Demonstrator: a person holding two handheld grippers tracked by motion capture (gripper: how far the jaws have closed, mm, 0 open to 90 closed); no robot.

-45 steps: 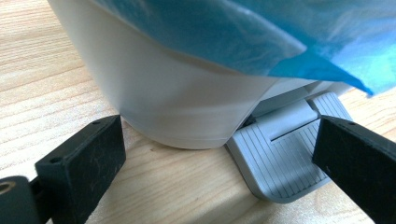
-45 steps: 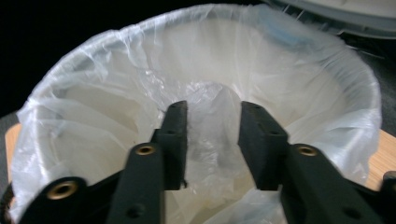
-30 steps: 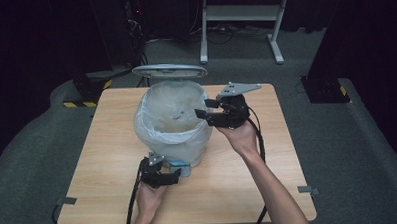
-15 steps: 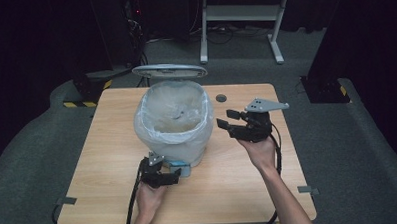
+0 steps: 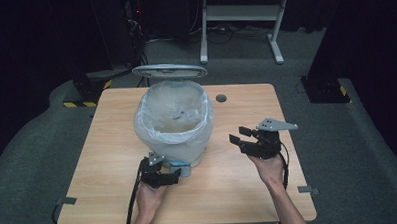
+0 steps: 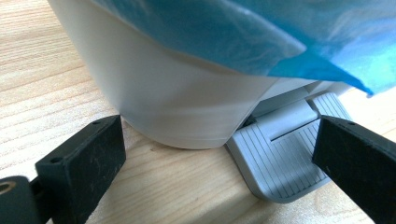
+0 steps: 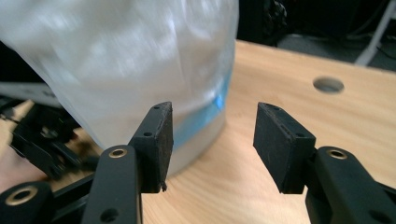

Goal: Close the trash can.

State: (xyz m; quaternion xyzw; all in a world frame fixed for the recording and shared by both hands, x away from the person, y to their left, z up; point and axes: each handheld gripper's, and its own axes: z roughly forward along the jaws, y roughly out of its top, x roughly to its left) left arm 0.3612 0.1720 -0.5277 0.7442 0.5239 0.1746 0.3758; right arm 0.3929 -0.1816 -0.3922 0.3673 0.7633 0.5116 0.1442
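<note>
left gripper [image 5: 174, 174] open at bin [image 5: 174, 123] pedal [image 6: 280, 158]; right gripper [image 5: 240, 137] open, empty

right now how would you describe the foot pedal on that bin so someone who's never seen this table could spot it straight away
Find the wooden table, then the white bin lined with a pale plastic bag, its lid up. At the foot of the bin, on the side facing the person, a small flat grey pedal sticks out onto the wood. Its ribbed surface sets it apart from the bin's smooth wall.

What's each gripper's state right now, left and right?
Left gripper: open, jaws astride the grey ribbed pedal of the white plastic bin.
Right gripper: open, empty.
</note>
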